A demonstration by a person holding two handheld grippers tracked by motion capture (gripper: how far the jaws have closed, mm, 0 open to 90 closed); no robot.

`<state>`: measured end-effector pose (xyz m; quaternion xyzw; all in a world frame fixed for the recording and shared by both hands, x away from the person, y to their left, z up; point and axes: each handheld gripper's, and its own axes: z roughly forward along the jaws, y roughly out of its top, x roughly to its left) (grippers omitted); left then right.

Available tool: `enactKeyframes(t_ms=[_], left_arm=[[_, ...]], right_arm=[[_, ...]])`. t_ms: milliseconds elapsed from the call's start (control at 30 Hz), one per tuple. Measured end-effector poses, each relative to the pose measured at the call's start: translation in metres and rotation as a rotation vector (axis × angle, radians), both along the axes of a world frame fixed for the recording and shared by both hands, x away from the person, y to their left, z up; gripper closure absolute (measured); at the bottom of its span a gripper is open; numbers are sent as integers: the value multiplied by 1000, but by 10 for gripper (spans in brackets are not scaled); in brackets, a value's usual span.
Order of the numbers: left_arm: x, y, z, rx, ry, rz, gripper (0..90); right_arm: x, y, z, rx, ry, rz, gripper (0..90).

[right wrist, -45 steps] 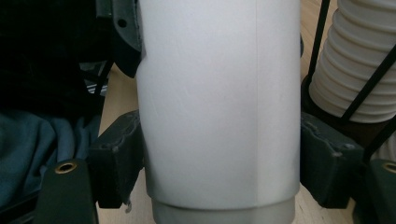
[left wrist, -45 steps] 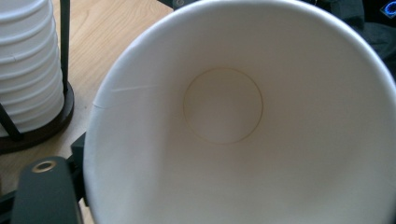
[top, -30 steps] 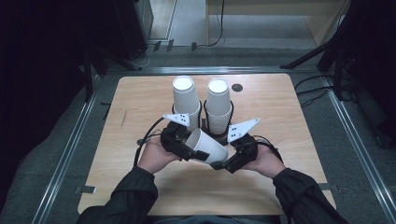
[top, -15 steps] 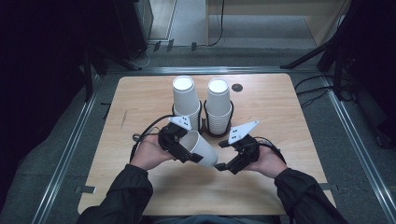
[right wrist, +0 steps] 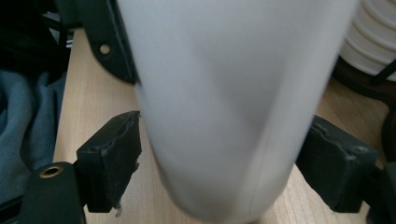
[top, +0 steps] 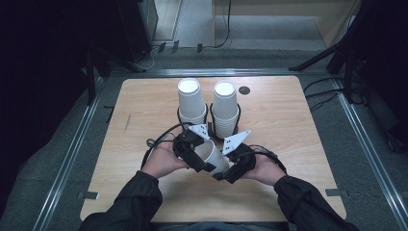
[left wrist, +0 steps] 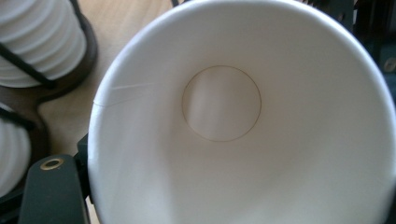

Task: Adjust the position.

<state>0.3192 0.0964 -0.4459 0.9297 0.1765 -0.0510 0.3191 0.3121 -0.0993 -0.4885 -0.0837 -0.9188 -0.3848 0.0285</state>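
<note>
A white paper cup (top: 211, 155) hangs tilted just above the table between both grippers. My left gripper (top: 197, 151) is shut on its rim end. The left gripper view looks straight into the cup (left wrist: 219, 102), with one black jaw showing at the lower left. My right gripper (top: 226, 171) is at the cup's narrow base end. Its jaws have just been closing, and in the right gripper view both pads (right wrist: 109, 158) lie against the sides of the cup (right wrist: 224, 93).
Two tall stacks of white paper cups (top: 191, 101) (top: 225, 108) stand in black wire holders just behind the grippers. A small round black hole (top: 244, 90) sits at the back of the wooden table (top: 298, 125). Dark floor and metal rails surround the table.
The left gripper and cup shifted left, then back right. The right gripper sank a little and came in closer along the cup's base.
</note>
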Motion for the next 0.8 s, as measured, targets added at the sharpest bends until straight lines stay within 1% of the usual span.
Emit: enactKeyframes(t_ms=[67, 133, 200, 267, 300, 333, 367, 433, 500, 567, 600, 667, 733, 767, 800], left_arm=[[0, -1, -1, 1, -3, -9, 155], [0, -1, -1, -1, -15, -13, 142], [1, -1, -2, -7, -18, -19, 125], [0, 0, -2, -22, -26, -26, 111], [1, 1, -2, -27, -25, -26, 103], [1, 2, -3, -41, -19, -25, 98], [1, 3, -4, -45, -20, -23, 63], [1, 4, -4, -56, -13, -28, 33], [1, 5, -3, -63, -28, -21, 25], [1, 8, -2, -79, -33, -21, 25], [0, 9, -2, -81, -47, -14, 25], [0, 11, -1, -88, -44, -13, 26], [-1, 16, -1, -99, -47, -22, 26], [-1, 17, -1, -100, -46, -21, 26], [-1, 19, -1, -109, -49, -7, 26]], right_arm=[[-1, 1, -1, -5, -3, -8, 224], [0, 1, -1, -6, -4, -9, 231], [0, 0, -1, -5, -16, -12, 233], [0, -2, 0, 4, -20, -8, 234], [0, -2, 0, 5, -22, -7, 234], [0, -3, 1, 7, -22, -8, 234], [1, -3, 1, 15, -15, -6, 234], [1, -5, 2, 16, -18, -11, 234], [1, -6, 2, 12, -19, -14, 234], [2, -8, 2, 12, -13, -20, 235], [2, -9, 3, 12, -14, -22, 234], [3, -11, 4, 19, -15, -30, 234], [4, -13, 6, 33, -11, -33, 234], [4, -15, 7, 37, -6, -37, 234], [4, -15, 8, 39, -5, -37, 234]])
